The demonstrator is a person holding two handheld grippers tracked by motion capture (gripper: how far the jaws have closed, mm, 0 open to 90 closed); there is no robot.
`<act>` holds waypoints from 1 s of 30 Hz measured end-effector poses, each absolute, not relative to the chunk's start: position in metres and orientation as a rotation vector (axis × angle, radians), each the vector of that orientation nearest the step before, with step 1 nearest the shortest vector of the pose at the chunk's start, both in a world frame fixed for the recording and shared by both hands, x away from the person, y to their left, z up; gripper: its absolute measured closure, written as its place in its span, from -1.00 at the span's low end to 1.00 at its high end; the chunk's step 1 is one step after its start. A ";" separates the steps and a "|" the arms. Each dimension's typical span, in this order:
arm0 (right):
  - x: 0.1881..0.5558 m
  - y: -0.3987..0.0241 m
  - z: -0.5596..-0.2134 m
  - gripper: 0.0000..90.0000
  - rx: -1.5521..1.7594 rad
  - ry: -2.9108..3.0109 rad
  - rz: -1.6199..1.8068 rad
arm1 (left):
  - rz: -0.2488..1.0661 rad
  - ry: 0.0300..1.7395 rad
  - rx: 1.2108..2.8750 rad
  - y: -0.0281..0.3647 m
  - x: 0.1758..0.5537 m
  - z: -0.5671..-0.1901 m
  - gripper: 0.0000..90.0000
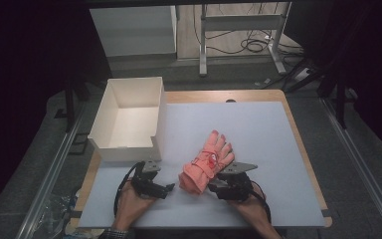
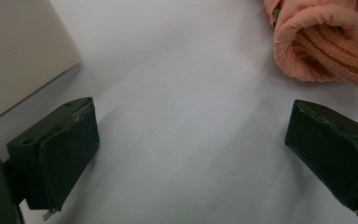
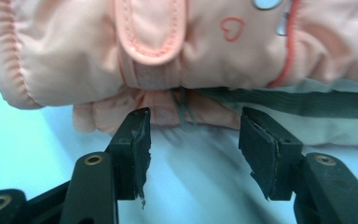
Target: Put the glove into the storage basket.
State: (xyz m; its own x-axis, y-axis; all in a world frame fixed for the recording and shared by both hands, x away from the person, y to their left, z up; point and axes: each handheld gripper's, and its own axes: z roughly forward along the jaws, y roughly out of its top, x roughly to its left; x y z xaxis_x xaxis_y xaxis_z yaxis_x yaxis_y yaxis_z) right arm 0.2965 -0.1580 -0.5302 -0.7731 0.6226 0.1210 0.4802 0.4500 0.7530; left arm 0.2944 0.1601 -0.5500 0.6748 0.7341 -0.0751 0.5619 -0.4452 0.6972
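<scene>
Pink gloves (image 1: 207,162) lie stacked; right gripper (image 3: 193,135) fingers part-open beside them; left gripper (image 2: 191,144) fingers wide, empty.

glove (image 1: 208,162) mid-mat (image 1: 258,134) | box (image 1: 128,119) left | claws flank glove

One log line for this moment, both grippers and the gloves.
left gripper: open, empty | right gripper: open, at gloves | box: empty

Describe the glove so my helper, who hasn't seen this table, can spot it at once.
On the white table, look at the near middle, right of the open white box. The glove lies there beside the right gripper: the one soft, salmon-pink thing, fingers pointing away.
</scene>
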 end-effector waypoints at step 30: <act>0.344 -0.269 -0.530 -0.51 1.153 2.270 0.936 | 0.207 0.952 2.160 0.123 0.295 -0.468 -1.00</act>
State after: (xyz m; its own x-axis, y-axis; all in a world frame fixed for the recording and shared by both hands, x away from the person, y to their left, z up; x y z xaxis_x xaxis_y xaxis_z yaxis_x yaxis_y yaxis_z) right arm 0.3438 -0.2687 -0.5296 -0.5645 0.8226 -0.0681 0.5355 0.4277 0.7282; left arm 0.2948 0.1228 -0.4681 0.7097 0.6898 -0.1433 0.5678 -0.4396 0.6960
